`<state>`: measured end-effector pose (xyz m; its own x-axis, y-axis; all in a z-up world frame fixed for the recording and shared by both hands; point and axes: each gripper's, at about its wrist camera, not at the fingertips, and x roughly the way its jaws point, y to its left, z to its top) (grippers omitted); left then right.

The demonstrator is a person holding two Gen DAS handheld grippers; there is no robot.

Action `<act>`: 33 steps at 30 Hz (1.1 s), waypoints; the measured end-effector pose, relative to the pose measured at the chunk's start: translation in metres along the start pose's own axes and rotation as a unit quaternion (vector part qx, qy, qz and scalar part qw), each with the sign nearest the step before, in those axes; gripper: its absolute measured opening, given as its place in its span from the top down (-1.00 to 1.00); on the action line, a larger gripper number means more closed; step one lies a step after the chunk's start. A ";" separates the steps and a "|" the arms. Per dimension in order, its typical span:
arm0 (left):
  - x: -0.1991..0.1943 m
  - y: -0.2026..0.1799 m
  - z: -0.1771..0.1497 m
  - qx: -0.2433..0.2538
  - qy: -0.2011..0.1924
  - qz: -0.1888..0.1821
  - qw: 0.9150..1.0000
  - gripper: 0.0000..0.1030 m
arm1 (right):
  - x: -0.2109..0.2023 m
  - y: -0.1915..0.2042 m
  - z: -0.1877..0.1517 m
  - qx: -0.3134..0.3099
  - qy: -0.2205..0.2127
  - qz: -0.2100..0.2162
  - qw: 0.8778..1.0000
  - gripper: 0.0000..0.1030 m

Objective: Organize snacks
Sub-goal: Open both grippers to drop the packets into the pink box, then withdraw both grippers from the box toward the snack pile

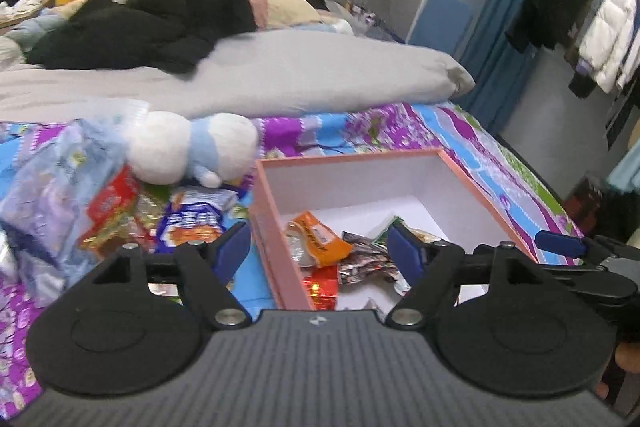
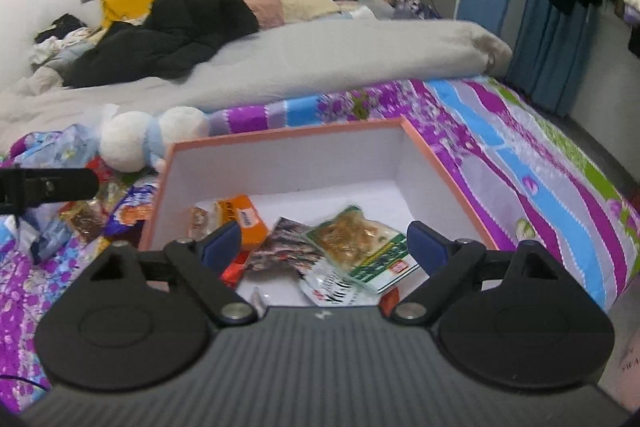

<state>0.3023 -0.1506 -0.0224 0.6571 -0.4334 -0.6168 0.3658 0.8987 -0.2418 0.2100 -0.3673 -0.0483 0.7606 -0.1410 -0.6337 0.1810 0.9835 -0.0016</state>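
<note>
A pink box (image 1: 448, 157) with a white inside stands on the bedspread, holding several snack packets. Among them are an orange packet (image 1: 320, 239) and a silvery dark one (image 1: 360, 261). My left gripper (image 1: 318, 247) hangs open above the box's left wall with nothing between its pads. My right gripper (image 2: 324, 243) hangs open over the same box (image 2: 280, 139), above a green packet (image 2: 360, 241), an orange packet (image 2: 244, 215) and a white packet (image 2: 336, 287). Loose snacks, a blue packet (image 1: 192, 223) and a red packet (image 1: 112, 195), lie left of the box.
A white and blue plush toy (image 1: 192, 147) lies behind the loose snacks, beside a crumpled clear plastic bag (image 1: 48, 187). A grey duvet (image 1: 280, 75) and black clothing (image 1: 140, 23) cover the bed further back. Hanging clothes (image 1: 600, 27) and the bed's edge are to the right.
</note>
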 end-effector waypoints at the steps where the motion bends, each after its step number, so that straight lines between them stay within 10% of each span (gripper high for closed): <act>1: -0.007 0.005 -0.001 -0.002 -0.003 0.002 1.000 -0.54 | -0.005 0.005 0.001 0.001 -0.007 0.010 1.000 -0.77; 14: -0.086 0.084 -0.030 -0.048 -0.032 0.057 0.997 -0.54 | -0.064 0.100 0.008 -0.059 0.007 0.053 0.997 -0.77; 33: -0.100 0.144 -0.069 -0.107 -0.015 0.123 0.987 -0.54 | -0.131 0.158 0.016 -0.150 0.052 0.109 0.981 -0.77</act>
<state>0.2435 0.0264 -0.0476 0.7288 -0.1988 -0.6552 0.0475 0.9693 -0.2414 0.1492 -0.1949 0.0471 0.6904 0.0741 -0.7196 -0.1825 0.9804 -0.0742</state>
